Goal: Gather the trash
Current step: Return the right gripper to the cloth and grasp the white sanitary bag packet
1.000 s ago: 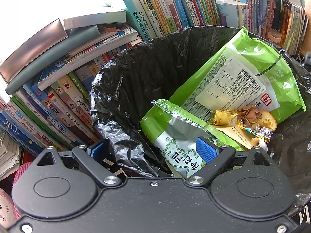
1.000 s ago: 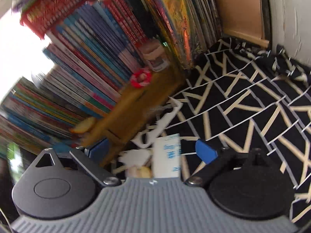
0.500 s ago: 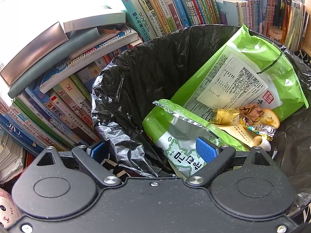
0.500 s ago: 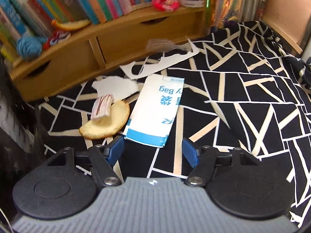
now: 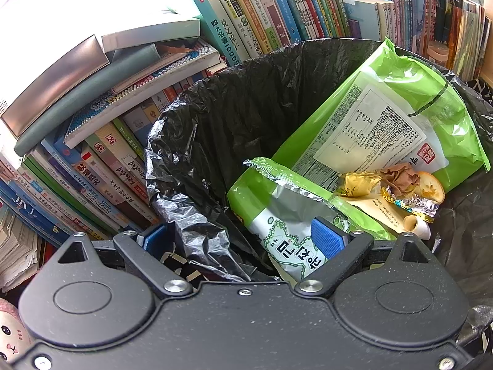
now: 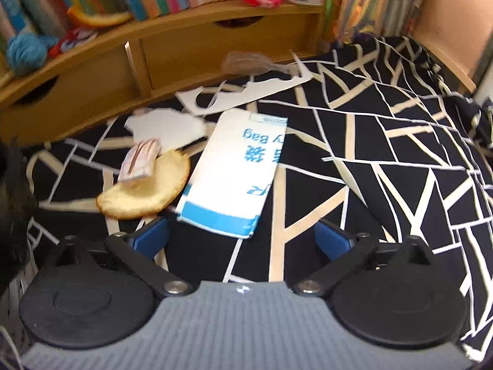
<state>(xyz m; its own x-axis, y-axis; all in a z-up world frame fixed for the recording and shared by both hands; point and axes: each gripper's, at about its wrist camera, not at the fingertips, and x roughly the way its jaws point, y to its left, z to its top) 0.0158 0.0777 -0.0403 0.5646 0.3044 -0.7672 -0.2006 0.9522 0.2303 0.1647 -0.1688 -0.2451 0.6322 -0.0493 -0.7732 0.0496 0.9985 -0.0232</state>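
My left gripper (image 5: 240,242) hangs open over the near rim of the black-lined trash bin (image 5: 246,98), one finger outside and one inside, with crumpled liner between them. In the bin lie a large green bag (image 5: 385,123), a smaller green snack bag (image 5: 286,215), gold wrappers (image 5: 357,182) and a cracker (image 5: 429,186). My right gripper (image 6: 242,239) sits low over the patterned cloth with its jaws opening and nothing gripped. The near edge of a white-and-blue paper bag (image 6: 234,172) lies just ahead of its tips. Left of the bag are a round cracker (image 6: 144,191) and a pink-striped wrapper (image 6: 140,162).
Torn white paper (image 6: 166,126), a cut white sheet (image 6: 246,92) and a clear wrapper (image 6: 246,61) lie further back, by a wooden drawer unit (image 6: 185,49). Stacked books (image 5: 107,141) crowd the bin's left and far sides. A plush toy (image 5: 9,330) sits at lower left.
The right gripper dropped toward the cloth and rolled level, so the paper bag and cracker now lie close ahead. Its jaws narrowed, then spread wide. The left view is unchanged.
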